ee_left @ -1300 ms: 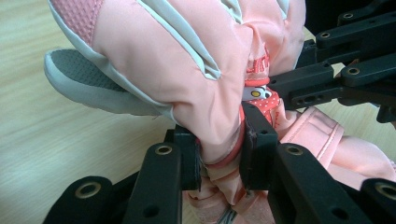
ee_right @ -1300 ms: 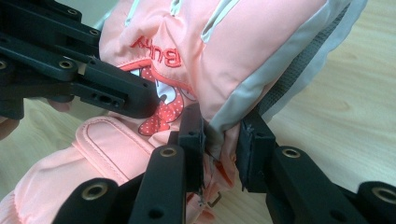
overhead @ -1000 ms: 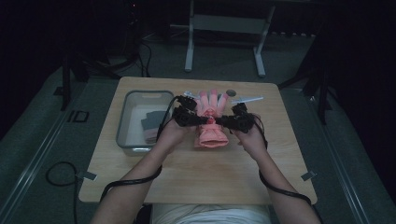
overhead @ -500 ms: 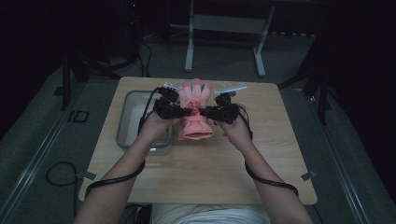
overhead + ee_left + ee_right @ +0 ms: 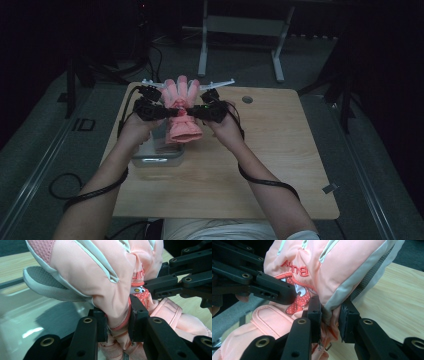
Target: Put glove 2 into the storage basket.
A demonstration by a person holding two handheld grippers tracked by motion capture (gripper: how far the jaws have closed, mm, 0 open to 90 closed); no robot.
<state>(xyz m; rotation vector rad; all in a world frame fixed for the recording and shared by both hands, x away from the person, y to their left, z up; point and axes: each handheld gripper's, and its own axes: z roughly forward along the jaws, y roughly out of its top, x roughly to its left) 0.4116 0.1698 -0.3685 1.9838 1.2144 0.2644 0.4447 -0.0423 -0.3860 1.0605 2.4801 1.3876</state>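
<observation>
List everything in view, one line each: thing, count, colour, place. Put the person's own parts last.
glove: 1, pink with pale grey trim, held up off the table between both grippers, fingers pointing away from the person
bin: 1, clear with a grey rim, on the table's left part, below the glove and the left hand
table: 1, light wood, in front of the person
grommet: 1, grey, round, in the table's far right part
metal frame: 1, grey, on the floor beyond the table
left gripper: 1, black, shut on the glove's wrist area
right gripper: 1, black, shut on the glove's opposite edge
forearms: 2, coming in from the bottom of the high view
</observation>
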